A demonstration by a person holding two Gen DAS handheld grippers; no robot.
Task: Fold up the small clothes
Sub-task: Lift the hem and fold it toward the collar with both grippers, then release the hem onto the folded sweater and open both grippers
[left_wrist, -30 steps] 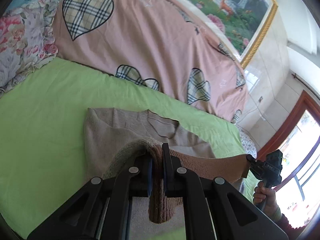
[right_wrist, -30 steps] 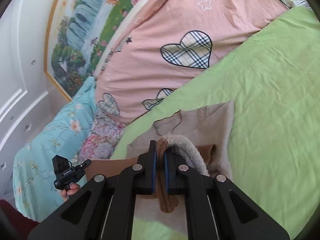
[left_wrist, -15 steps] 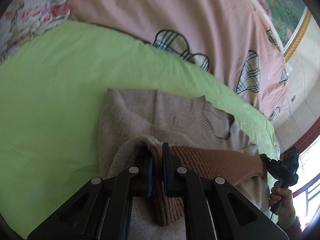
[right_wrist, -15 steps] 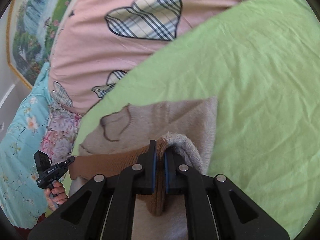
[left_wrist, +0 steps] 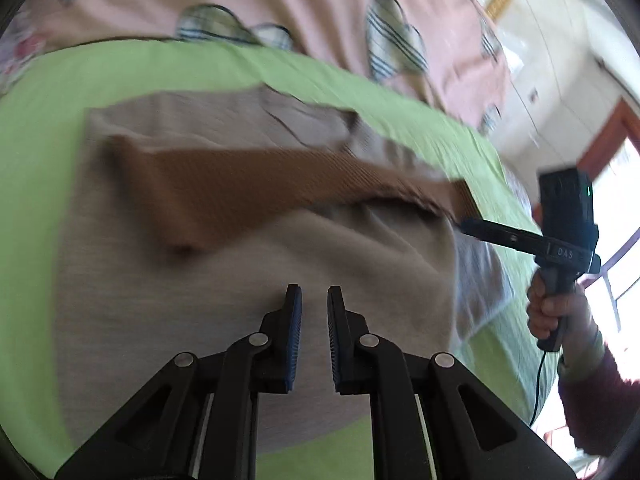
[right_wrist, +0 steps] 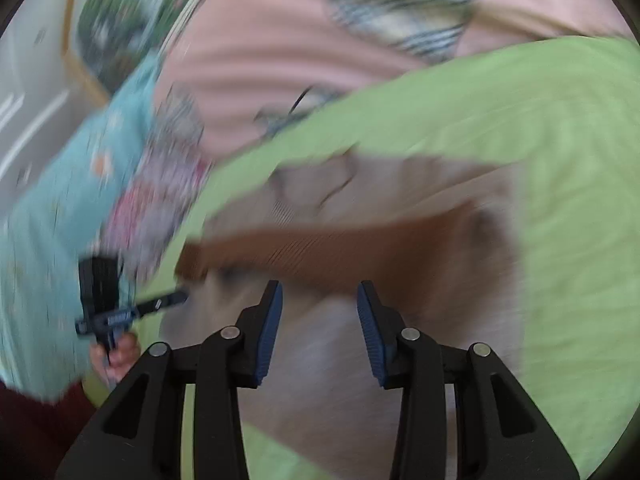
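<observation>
Both grippers had just let go of the brown hem, which a second earlier was pinched and lifted. The left gripper (left_wrist: 314, 308) stood slightly parted, the right gripper (right_wrist: 320, 304) wider; both jaws had been opening, nothing between them. The sweater (left_wrist: 248, 264) lay folded mid-sheet (left_wrist: 36, 184), hem across its chest. A retreating finger could snag the knit and undo the fold. Open sheet lay on both sides.
</observation>
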